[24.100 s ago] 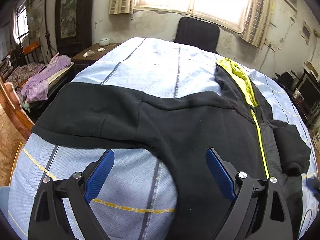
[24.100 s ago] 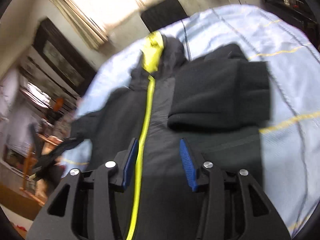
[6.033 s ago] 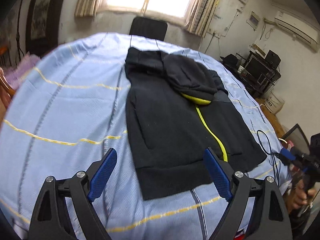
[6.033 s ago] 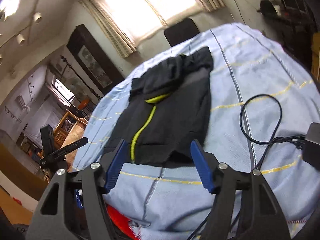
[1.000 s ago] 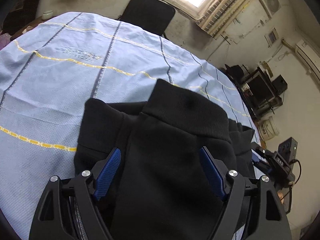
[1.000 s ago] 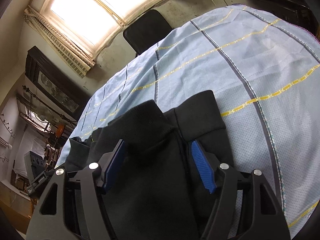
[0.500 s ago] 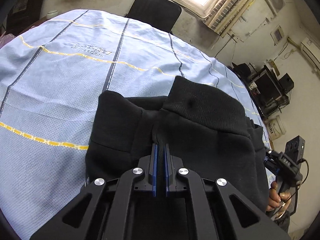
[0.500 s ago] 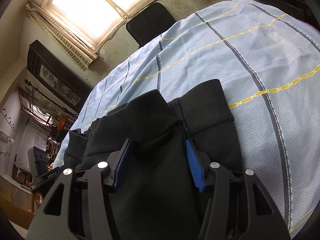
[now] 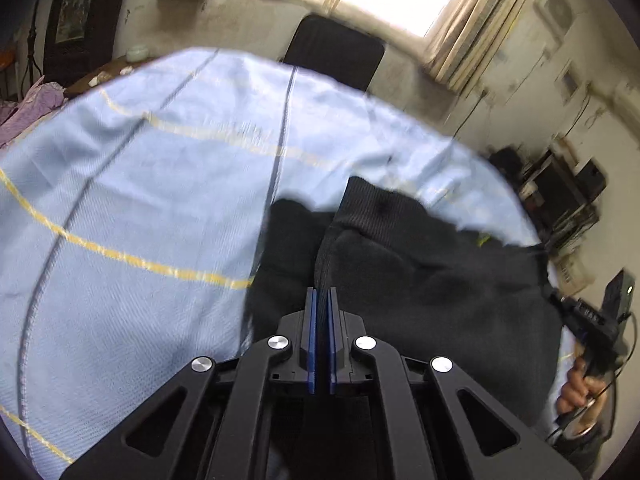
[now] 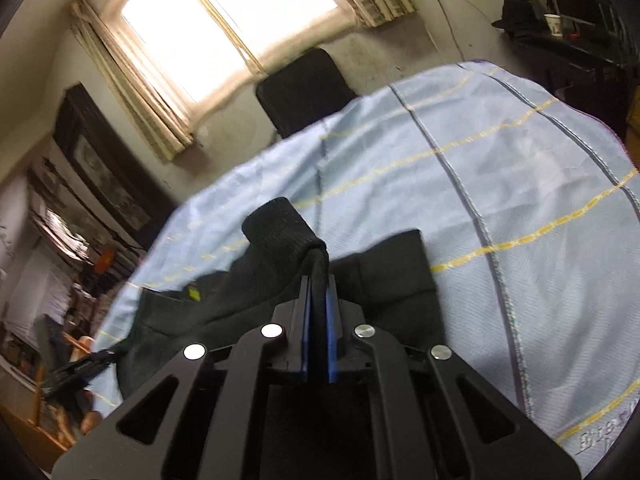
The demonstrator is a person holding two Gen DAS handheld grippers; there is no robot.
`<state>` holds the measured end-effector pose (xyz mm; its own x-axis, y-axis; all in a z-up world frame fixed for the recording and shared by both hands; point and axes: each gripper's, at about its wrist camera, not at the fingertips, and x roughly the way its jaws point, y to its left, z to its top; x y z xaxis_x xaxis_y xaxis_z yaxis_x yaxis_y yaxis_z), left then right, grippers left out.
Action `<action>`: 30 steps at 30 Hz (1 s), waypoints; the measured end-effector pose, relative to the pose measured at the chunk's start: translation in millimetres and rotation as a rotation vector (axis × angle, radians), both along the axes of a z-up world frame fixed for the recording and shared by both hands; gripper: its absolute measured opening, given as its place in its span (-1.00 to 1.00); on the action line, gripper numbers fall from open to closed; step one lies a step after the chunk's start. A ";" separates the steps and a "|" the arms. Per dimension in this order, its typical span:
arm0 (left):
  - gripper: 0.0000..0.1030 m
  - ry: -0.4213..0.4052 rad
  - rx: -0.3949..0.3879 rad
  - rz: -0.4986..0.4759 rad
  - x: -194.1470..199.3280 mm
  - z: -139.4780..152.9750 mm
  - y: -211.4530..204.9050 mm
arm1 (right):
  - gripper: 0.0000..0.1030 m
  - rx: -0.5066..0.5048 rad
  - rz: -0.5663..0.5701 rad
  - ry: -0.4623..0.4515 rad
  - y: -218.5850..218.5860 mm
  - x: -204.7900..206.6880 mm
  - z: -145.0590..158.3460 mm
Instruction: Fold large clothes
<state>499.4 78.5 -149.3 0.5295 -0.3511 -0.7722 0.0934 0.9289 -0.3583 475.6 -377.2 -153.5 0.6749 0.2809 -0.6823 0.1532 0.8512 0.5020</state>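
Both tongs have just closed on the black hoodie (image 9: pixel 420 272) lying on the blue bedsheet (image 9: pixel 140 200): the left tongs (image 9: pixel 321 300) and right tongs (image 10: pixel 319 284) each pinch a bunched fold directly ahead, apparently so the half-folded bundle can be lifted evenly for the next fold.

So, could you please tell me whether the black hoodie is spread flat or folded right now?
Folded: the black hoodie lies doubled in layers, its ribbed hem turned up top.
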 end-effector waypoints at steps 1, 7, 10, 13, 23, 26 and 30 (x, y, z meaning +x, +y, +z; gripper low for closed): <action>-0.89 0.023 0.001 0.000 0.1 -8.0 -1.4 | -0.90 0.006 -0.005 0.037 0.1 3.1 -11.1; -0.84 0.019 0.023 0.011 2.5 -6.8 -3.4 | -0.90 -0.003 -0.002 0.097 2.5 11.4 -31.1; -0.60 0.004 0.013 0.035 -0.9 6.1 2.6 | -0.77 0.033 -0.029 0.079 -4.9 7.9 -25.5; -0.16 -0.082 0.087 0.072 -10.5 32.1 -3.6 | -0.61 0.001 -0.064 -0.003 -8.9 -2.9 2.8; -0.06 -0.097 0.117 -0.144 -14.3 37.6 -108.1 | 0.57 -0.005 0.100 -0.123 62.7 -16.7 34.1; -0.01 -0.042 0.134 -0.147 -3.5 9.3 -118.5 | 0.39 -0.014 0.170 -0.068 81.8 -6.9 19.0; 0.03 -0.098 0.221 -0.161 -9.1 -1.5 -125.9 | 0.17 -0.088 0.208 0.014 99.3 1.4 -1.5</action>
